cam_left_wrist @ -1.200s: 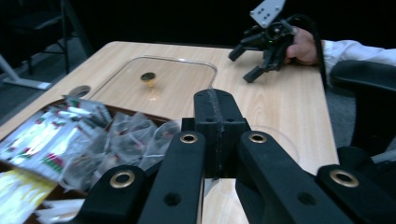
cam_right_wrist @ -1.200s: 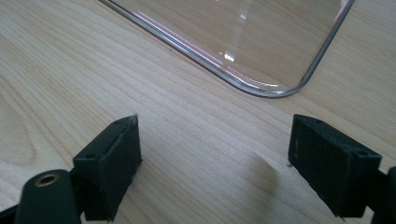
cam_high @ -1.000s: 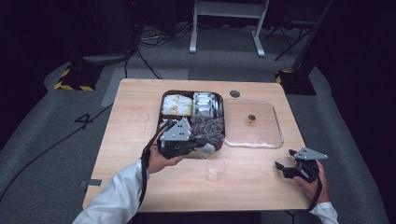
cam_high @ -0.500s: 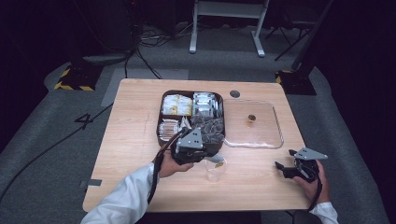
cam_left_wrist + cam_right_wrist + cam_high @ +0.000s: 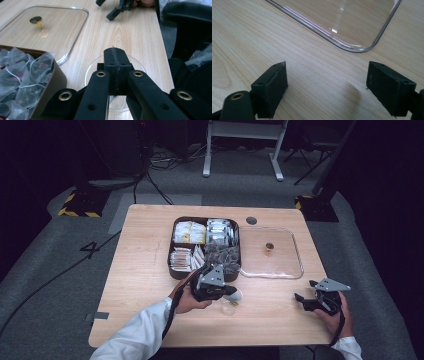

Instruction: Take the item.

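We note the left claw (image 5: pixel 115 75) pressed together above the clear glass cup (image 5: pixel 140 65), likely pinching a tea bag's string or tag, though what it holds is hidden behind the pads. Just beside the cup stands the dark tray (image 5: pixel 176 270) of tea bags (image 5: pixel 22 80), with the glass lid (image 5: pixel 295 255) lying flat beyond it on the table (image 5: pixel 140 285). We judge the step to be delivering a bag into the cup; next calls for lowering over the rim and spreading, while the right claw (image 5: pixel 327 90) rests spread and empty.

Left tongs (image 5: pixel 231 291) with jaws pressed together, right tongs (image 5: pixel 303 300) spread wide, well apart, each hand-held
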Tool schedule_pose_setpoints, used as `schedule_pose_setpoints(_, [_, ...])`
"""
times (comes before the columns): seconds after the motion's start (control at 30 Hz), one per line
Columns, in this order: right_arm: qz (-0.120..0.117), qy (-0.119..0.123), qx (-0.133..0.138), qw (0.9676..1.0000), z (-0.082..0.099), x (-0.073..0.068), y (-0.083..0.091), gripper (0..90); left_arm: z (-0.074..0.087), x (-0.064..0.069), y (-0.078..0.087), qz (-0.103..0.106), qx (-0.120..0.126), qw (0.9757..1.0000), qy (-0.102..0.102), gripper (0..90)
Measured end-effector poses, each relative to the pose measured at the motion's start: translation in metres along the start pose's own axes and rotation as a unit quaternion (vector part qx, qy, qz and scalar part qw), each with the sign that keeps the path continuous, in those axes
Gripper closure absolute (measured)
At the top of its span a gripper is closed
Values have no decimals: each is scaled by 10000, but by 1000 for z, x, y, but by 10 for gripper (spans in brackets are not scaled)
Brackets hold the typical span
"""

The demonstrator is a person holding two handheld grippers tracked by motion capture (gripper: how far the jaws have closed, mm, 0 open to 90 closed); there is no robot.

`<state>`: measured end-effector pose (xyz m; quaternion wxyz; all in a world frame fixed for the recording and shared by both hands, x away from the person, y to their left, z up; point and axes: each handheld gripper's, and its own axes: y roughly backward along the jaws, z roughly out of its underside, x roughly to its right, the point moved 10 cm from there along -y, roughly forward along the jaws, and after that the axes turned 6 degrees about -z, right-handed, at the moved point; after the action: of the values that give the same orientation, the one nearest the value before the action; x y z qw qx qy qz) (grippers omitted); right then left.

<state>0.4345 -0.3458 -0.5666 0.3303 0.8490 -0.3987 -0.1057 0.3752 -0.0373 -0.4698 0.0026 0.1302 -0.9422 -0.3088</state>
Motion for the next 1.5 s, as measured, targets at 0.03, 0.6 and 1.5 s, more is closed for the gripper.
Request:
schedule_pose_setpoints(0.03, [1, 3, 0, 10000, 0, 0, 0, 174, 1, 0, -2, 17, -45, 10000, 6, 899])
schedule_pose_setpoints(0.6, [8, 18, 3, 10000, 0, 0, 0, 175, 9, 4, -12, 127, -285, 9995, -42, 826])
schedule_pose_setpoints(1.5, [1, 0, 0, 10000, 0, 0, 0, 174, 9, -29, 29, -791, -225, 9966, 55, 475])
